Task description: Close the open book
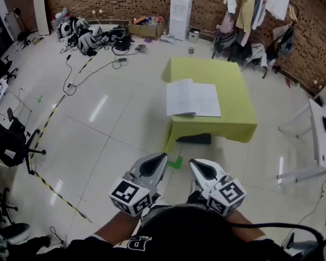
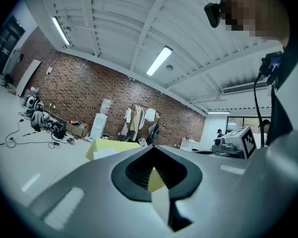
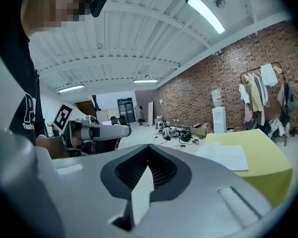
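The open book (image 1: 193, 98) lies flat, pages up, on the near-left part of a table covered in yellow-green cloth (image 1: 231, 72). Its left page reaches the table's left edge. Nothing touches the book. A dark object (image 1: 194, 139) sits on the floor under the table's near side, and a green tape mark (image 1: 175, 162) lies on the tiles just nearer.

Well apart from the table, close to the person's body, the left gripper (image 1: 161, 156) and the right gripper (image 1: 193, 162) are held side by side, pointing toward the table. Each has its jaws together with nothing between them.

Farther off, a white water dispenser (image 1: 180, 15) stands against the brick wall, with a cardboard box (image 1: 146, 28) to its left and a clothes rack (image 1: 255, 10) to its right. Bags and cables (image 1: 87, 34) litter the far-left floor. An office chair (image 1: 8, 140) stands at the left.
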Tool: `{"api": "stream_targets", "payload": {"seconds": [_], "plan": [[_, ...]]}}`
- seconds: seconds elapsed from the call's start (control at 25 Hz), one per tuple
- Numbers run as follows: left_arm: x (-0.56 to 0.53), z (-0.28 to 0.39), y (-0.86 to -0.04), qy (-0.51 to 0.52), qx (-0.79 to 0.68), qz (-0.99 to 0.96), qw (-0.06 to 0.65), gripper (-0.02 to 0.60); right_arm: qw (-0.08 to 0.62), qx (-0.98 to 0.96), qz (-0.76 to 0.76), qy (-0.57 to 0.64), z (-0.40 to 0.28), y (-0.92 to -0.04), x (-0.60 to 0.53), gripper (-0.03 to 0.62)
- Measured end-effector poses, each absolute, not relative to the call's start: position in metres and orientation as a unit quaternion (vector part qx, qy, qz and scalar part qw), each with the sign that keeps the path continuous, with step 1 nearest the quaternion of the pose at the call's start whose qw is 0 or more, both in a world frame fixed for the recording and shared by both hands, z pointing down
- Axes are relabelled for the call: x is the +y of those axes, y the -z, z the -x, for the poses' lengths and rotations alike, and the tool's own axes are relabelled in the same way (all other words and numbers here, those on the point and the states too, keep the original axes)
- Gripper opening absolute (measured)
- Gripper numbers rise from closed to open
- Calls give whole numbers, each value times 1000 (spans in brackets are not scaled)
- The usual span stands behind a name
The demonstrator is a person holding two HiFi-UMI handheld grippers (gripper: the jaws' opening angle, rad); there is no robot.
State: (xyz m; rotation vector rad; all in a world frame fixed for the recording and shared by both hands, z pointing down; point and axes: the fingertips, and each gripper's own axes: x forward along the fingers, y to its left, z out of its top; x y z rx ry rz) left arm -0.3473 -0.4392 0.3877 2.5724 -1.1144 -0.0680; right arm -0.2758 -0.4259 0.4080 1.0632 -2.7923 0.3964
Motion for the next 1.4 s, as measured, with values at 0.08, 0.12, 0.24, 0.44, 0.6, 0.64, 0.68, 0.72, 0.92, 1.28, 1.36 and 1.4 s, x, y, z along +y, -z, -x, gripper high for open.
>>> {"api": "stream_targets", "payload": {"seconds": [0.08,0.12,0.24,0.44,0.6,0.64,0.68,0.72,0.92,1.28,1.36,1.4], "plan": [[-446,347,-388,24,-398,-902,166,8,62,-926,-349,-131,274,-409,-434,7],[-451,345,-388,23,-401,-901,165,8,60,-927,-346,-130,271,-409,-438,8],[-470,329,-385,17,-409,-899,159,8,54,-929,-343,-129,251,-407,-457,6],[-502,290,-382,11,-408,-900,152,8,46,-928,-345,-129,211,-405,-490,6],[-523,253,-382,3,-398,-905,150,8,38,-927,-348,-133,180,-407,-516,8],[-529,243,-383,1,-397,-906,150,8,37,-927,-349,-135,171,-407,-522,8],[-535,234,-383,-2,-396,-906,149,8,36,-926,-349,-136,162,-408,-529,8],[-541,224,-382,-4,-395,-906,148,8,33,-926,-349,-139,152,-408,-535,8],[-569,181,-373,-12,-396,-907,142,8,16,-924,-346,-161,112,-408,-568,6],[-606,126,-363,-19,-417,-900,130,8,9,-932,-322,-167,62,-404,-613,6],[-612,118,-363,-20,-421,-898,126,8,6,-933,-319,-168,53,-406,-620,8],[-614,116,-363,-21,-424,-897,124,8,5,-933,-317,-171,50,-408,-622,6]]}}
